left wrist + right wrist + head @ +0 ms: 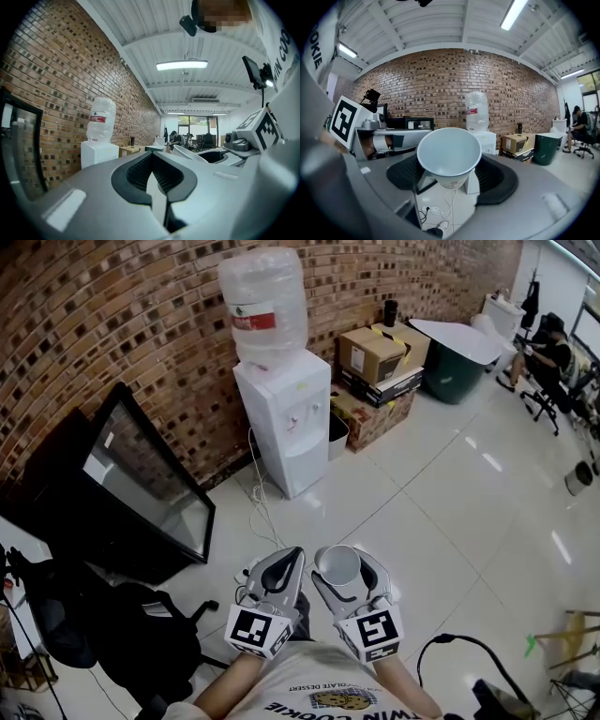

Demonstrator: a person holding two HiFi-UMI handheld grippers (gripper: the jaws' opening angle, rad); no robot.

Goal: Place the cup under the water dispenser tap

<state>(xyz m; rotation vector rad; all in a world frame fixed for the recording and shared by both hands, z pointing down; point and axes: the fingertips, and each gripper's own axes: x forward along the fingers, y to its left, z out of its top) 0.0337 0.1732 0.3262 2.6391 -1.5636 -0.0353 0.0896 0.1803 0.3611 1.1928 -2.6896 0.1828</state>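
At 6 o'clock in the head view, the person's shirt [319,695] carries print that reads "TWIN COOKIE" and "DESSERT". Just beyond it the two grippers sit side by side over the white floor [441,512].

The left gripper [292,557] has its jaws clenched tip to tip with nothing between them.

At its 3 o'clock, the right gripper [350,563] has its jaws grasping the cup [337,564] by its lower wall. The cup is a white paper one. Its long axis stands near upright and leans back toward the person, with the open mouth up and the narrow base down between the pads. The bare inside shows in the right gripper view. There is faint print low on its outer wall, too small to read. It hangs in the air, well apart from the dispenser.

At 10 o'clock a black-framed screen [141,488] leans against the brick wall [112,324]. At 12 o'clock stands the white water dispenser [286,423], and a cable [262,507] trails on the floor before it. The clear bottle [264,306] on top bears a red label with illegible writing. Cardboard boxes [375,357] are stacked at 1 o'clock. A seated person [551,352] is far off at 2 o'clock.
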